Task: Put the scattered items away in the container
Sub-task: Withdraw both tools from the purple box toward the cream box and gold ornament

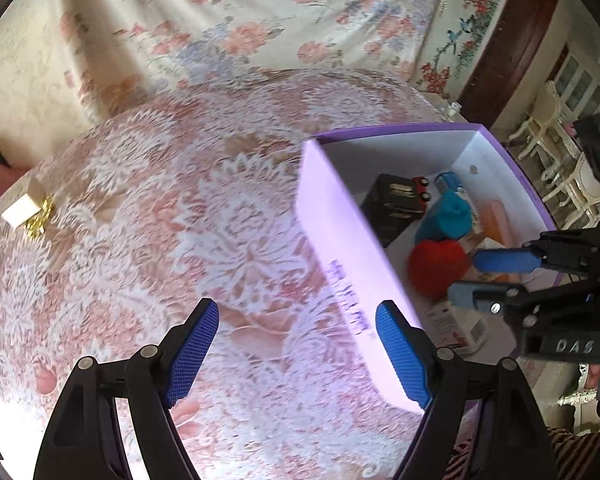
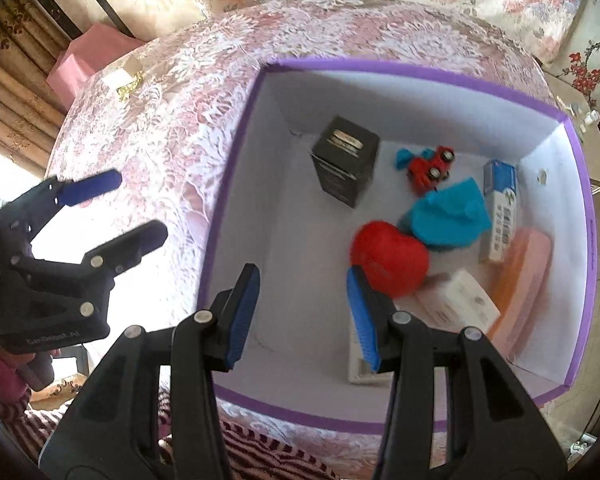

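A round tabletop (image 1: pixel 148 240) under a pink lace cloth carries a purple box (image 2: pixel 420 70) with a white inside; the box serves as landmark for everything else. Well away from the box, near the tabletop's far left edge, lies a small white block (image 1: pixel 20 210) with a cluster of gold bits (image 1: pixel 40 220) touching it. Beyond the box hangs a flowered drape (image 1: pixel 260 12), and a pink carton (image 2: pixel 88 60) stands off past the tabletop's edge.

Inside the box, a black carton (image 2: pixel 346 160) stands upright toward the far left corner. To its right lies a red toy car (image 2: pixel 430 168) on its side with a small teal piece (image 2: pixel 404 158) touching it. A blue-and-white tube carton (image 2: pixel 500 208) lies along the right wall, a teal foam shape (image 2: pixel 448 216) just beside it, and a red heart-shaped cushion (image 2: pixel 392 256) touches the teal shape on the near side. A small white carton (image 2: pixel 456 300) lies beside the heart, against an orange-pink flat case (image 2: pixel 524 280) near the right wall. Another pale carton (image 2: pixel 360 368) lies at the near side, partly hidden.

The left gripper (image 1: pixel 296 352) hovers over the cloth just outside the box's left wall, fingers wide apart with nothing between them. The right gripper (image 2: pixel 302 316) hangs over the box's near side, fingers apart and empty, one tip overlapping the heart in view
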Motion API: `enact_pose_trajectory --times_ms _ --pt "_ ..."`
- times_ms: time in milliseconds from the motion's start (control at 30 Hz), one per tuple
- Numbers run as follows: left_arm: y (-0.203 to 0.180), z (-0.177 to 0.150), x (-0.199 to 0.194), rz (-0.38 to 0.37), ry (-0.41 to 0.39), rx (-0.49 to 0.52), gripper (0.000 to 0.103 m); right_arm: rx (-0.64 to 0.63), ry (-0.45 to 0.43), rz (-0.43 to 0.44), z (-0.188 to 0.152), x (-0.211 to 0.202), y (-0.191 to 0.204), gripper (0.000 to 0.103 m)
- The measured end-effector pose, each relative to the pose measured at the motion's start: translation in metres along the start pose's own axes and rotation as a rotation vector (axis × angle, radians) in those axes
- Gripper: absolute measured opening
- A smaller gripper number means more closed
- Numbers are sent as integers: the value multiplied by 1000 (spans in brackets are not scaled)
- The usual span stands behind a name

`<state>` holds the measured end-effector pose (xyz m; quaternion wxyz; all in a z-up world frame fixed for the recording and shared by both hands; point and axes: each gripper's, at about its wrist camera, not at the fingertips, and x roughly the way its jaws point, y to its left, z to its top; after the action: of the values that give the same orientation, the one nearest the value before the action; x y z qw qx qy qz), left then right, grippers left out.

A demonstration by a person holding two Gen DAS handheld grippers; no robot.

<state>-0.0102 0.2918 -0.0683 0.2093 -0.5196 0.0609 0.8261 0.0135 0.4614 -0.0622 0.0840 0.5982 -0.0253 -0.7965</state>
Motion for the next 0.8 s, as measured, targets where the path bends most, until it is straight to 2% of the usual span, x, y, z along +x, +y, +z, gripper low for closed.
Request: enact_pose_trajectory --times_ms 333,800 --pt "68 -4 -9 2 11 -43 81 19 -67 -7 21 -3 54 49" --pt "173 -17 -19 57 36 -107 81 -47 16 21 50 46 156 53"
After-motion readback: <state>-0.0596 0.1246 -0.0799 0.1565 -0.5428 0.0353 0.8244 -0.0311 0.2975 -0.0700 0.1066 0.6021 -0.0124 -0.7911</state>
